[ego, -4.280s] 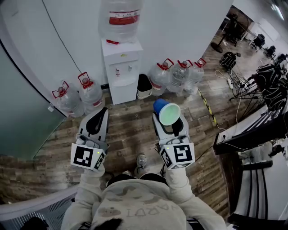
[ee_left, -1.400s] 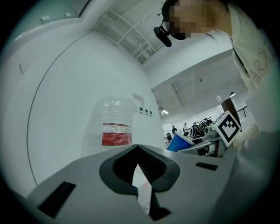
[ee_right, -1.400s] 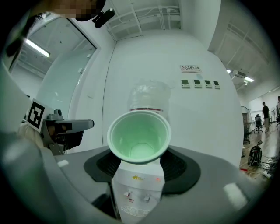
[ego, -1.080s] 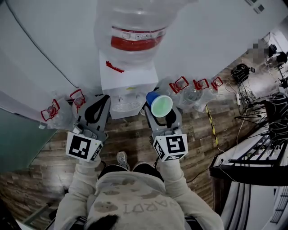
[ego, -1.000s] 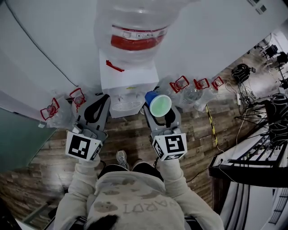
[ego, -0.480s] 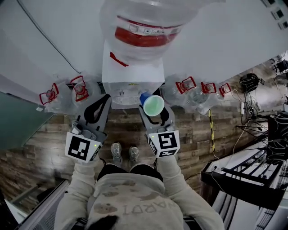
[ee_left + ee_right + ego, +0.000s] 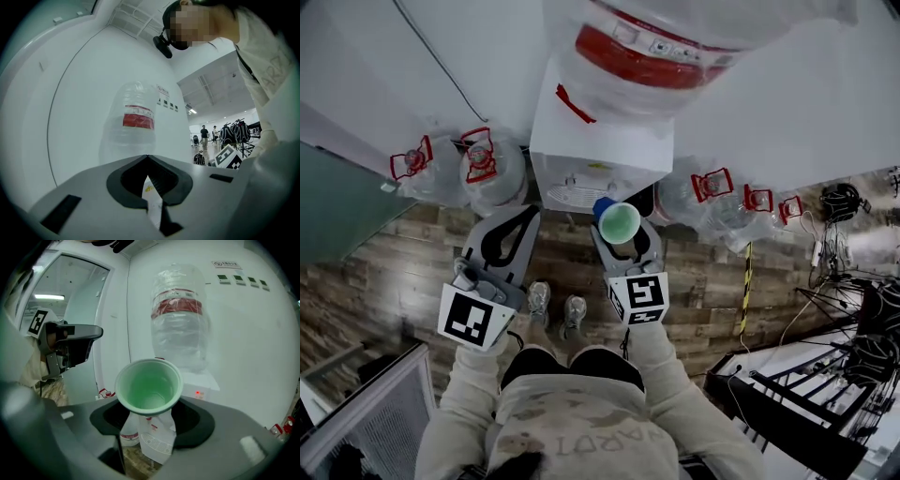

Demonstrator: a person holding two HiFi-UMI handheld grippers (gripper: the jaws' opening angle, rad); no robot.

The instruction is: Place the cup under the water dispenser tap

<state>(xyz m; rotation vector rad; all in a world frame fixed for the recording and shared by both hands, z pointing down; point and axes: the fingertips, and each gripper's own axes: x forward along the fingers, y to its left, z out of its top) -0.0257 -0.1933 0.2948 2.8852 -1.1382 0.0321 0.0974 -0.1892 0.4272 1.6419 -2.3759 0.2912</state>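
Sitting pinched in the right hand-held gripper (image 7: 625, 246), cup (image 7: 148, 387), seemingly just before the water dispenser (image 7: 600, 155).

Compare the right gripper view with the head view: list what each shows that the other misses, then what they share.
Only the right gripper view: a lit red indicator light on the front of the water dispenser, and small wall signs high up.
Only the head view: the person's shoes, and cables and stands off to the right.
Both: the cup, green inside, gripped in the right hand-held gripper; the inverted bottle with its red label on top of the water dispenser; and the left hand-held gripper.
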